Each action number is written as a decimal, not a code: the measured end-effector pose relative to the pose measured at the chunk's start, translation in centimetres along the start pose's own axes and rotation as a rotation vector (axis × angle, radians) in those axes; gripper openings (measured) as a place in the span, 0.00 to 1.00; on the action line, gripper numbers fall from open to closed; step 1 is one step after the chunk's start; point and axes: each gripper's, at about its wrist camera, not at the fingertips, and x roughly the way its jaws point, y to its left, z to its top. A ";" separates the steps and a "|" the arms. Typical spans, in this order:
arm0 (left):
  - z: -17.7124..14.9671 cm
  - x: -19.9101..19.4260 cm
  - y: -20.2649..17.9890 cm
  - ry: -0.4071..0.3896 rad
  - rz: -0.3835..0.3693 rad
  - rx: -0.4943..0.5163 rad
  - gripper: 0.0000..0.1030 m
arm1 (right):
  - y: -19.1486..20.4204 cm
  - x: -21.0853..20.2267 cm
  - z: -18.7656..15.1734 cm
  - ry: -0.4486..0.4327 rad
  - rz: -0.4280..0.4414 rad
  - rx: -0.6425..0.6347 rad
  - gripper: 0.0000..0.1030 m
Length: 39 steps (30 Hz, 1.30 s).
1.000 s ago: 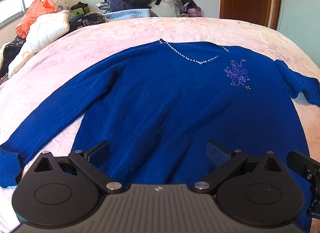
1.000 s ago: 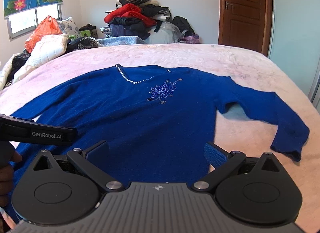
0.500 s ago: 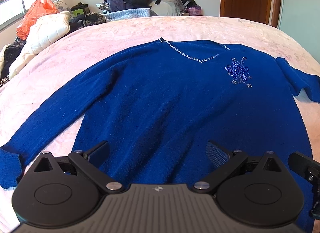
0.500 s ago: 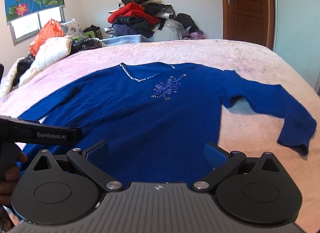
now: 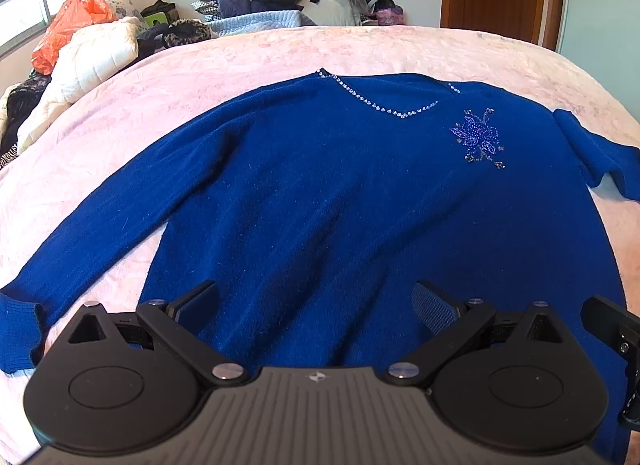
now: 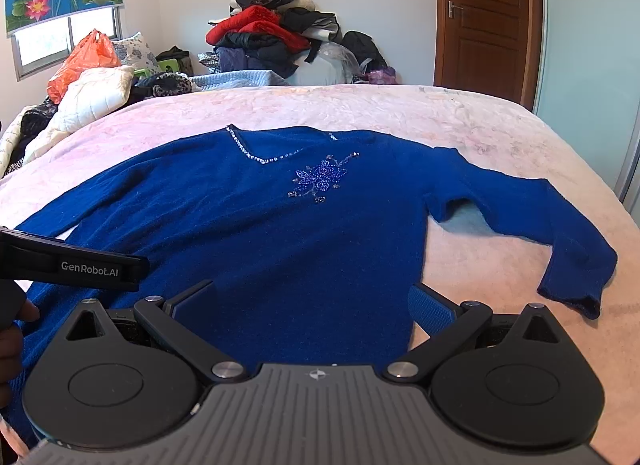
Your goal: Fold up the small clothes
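A royal blue sweater (image 5: 340, 205) with a beaded V-neck and a beaded flower lies flat, front up, on the pink bed (image 5: 160, 77), sleeves spread. It also shows in the right wrist view (image 6: 300, 233). My left gripper (image 5: 316, 301) is open and empty above the sweater's lower hem. My right gripper (image 6: 312, 305) is open and empty above the lower right part of the hem. The right sleeve (image 6: 560, 233) bends down toward its cuff. The left sleeve cuff (image 5: 18, 329) lies at the near left.
A heap of clothes (image 6: 280, 41) stands beyond the bed's far edge. A white quilt (image 6: 88, 101) and an orange bag (image 6: 84, 61) lie at the far left. A wooden door (image 6: 488, 21) is at the back right. The left gripper's body (image 6: 72, 265) shows at the right view's left edge.
Both grippers have shifted slightly; the right wrist view now sits a little higher and farther back from the sweater. The sweater has not moved. Both stay open.
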 end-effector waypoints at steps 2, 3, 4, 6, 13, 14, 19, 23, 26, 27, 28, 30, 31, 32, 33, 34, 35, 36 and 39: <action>0.0 0.0 -0.1 0.001 0.001 0.004 1.00 | 0.0 0.0 0.0 0.000 0.000 0.001 1.00; 0.0 0.0 -0.1 0.003 0.002 0.004 1.00 | -0.1 0.0 0.0 0.000 0.000 0.001 1.00; 0.0 0.1 -0.1 0.003 0.002 0.005 1.00 | 0.0 0.0 0.0 0.000 0.001 0.001 1.00; 0.0 0.1 -0.2 0.004 0.003 0.006 1.00 | -0.1 0.0 0.0 -0.001 0.001 0.003 1.00; 0.0 0.3 -0.6 0.010 0.006 0.013 1.00 | -0.4 0.0 -0.2 -0.008 0.008 0.007 0.99; 0.0 0.3 -0.7 0.012 0.006 0.016 1.00 | -0.4 0.0 -0.2 -0.008 0.008 0.008 0.99; 0.0 0.4 -1.2 0.013 0.005 0.030 1.00 | -0.7 -0.1 -0.4 -0.013 0.004 0.009 0.99; 0.1 0.3 -1.6 0.012 -0.008 0.041 1.00 | -1.6 -0.4 -0.7 -0.020 -0.011 0.018 0.98; 0.2 0.1 -2.2 0.006 -0.027 0.049 1.00 | -2.8 -0.5 -1.1 -0.021 -0.038 0.025 0.95; 0.3 0.0 -2.4 0.003 -0.035 0.054 1.00 | -3.2 -0.5 -1.3 -0.022 -0.052 0.023 0.95; 0.3 0.0 -2.7 0.000 -0.043 0.060 1.00 | -3.7 -0.6 -1.5 -0.026 -0.071 0.018 0.95; 0.5 -0.2 -3.2 -0.005 -0.057 0.075 1.00 | -4.7 -0.8 -1.9 -0.037 -0.127 0.000 0.94; 0.5 -0.2 -3.6 -0.007 -0.062 0.085 1.00 | -5.4 -0.8 -2.0 -0.043 -0.162 -0.012 0.94; 0.5 -0.2 -3.9 -0.010 -0.065 0.095 1.00 | -6.0 -0.9 -2.2 -0.048 -0.202 -0.025 0.94; 0.5 -0.2 -4.2 -0.012 -0.066 0.105 1.00 | -6.7 -0.9 -2.4 -0.051 -0.243 -0.039 0.93; 0.5 -0.2 -4.5 -0.013 -0.067 0.116 1.00 | -7.6 -0.7 -2.5 -0.053 -0.281 -0.053 0.93; 0.5 -0.1 -4.7 -0.012 -0.068 0.124 1.00 | -8.3 -0.6 -2.6 -0.054 -0.318 -0.070 0.91; 0.5 -0.1 -4.9 -0.010 -0.071 0.131 1.00 | -9.1 -0.4 -2.7 -0.052 -0.352 -0.086 0.90; 0.5 0.1 -5.3 -0.001 -0.079 0.144 1.00 | -11.7 0.9 -2.7 -0.019 -0.412 -0.102 0.86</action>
